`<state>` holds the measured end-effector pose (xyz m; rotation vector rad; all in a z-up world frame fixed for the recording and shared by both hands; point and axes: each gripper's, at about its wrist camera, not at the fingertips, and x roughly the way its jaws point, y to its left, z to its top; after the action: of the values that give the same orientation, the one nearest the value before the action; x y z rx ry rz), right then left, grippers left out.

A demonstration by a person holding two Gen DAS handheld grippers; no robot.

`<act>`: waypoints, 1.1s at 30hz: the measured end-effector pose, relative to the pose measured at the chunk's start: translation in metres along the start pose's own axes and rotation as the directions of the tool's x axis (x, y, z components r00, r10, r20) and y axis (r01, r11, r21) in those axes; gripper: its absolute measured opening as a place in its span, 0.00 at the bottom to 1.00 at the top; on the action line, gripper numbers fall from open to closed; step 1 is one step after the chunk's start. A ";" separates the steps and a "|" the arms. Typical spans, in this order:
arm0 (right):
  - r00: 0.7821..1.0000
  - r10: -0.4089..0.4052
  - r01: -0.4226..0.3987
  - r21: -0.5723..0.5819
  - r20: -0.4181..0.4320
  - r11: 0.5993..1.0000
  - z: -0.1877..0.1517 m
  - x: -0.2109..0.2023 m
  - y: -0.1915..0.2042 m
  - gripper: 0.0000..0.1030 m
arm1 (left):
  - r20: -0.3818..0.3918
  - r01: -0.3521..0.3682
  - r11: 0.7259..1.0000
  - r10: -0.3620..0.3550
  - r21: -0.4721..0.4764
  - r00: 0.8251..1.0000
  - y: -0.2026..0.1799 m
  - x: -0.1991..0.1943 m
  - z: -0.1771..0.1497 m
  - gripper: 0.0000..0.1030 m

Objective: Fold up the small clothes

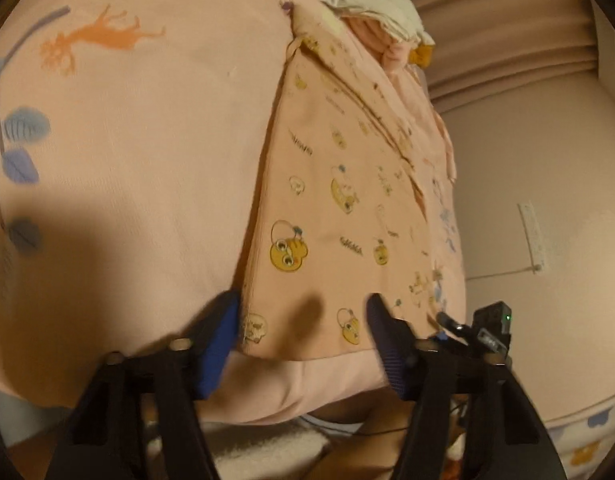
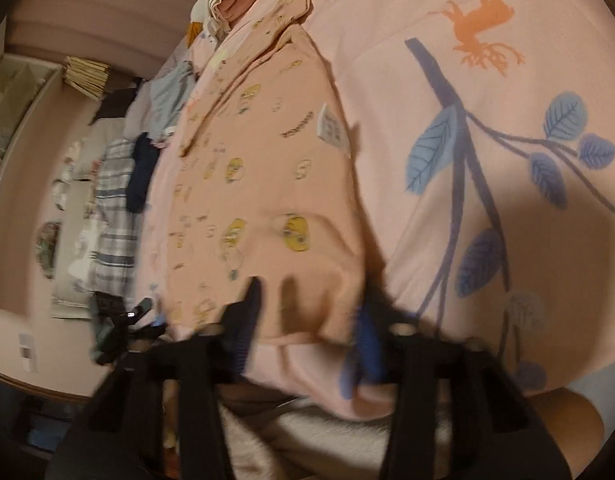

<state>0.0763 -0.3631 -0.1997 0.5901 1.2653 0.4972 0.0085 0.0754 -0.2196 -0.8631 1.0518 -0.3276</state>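
On the pink bedsheet lies a peach garment with yellow cartoon faces, spread flat. Left gripper and right gripper both gape over its near hem, pinching nothing.

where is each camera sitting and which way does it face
Left wrist: sits on the left tool, looking forward and down over the near edge of the duck-print garment on the pink bedspread; its own two fingers show, open, with the right tool beside it.
Right wrist: sits on the right tool, looking down over the same duck-print garment and bedspread; its own fingers show, blurred, with the left tool at the side.
Shared: the garment, the bedspread, the clothes pile beyond.
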 end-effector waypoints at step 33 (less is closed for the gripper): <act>0.966 -0.198 0.199 0.013 0.164 0.980 0.344 0.113 0.054 0.27 | 0.201 -0.087 0.980 0.123 -0.178 0.972 -0.018 0.097 0.312 0.08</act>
<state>0.4362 -0.2962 -0.1811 0.4852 1.1515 0.2776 0.3271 0.1485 -0.1983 -0.9662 0.9311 -0.0552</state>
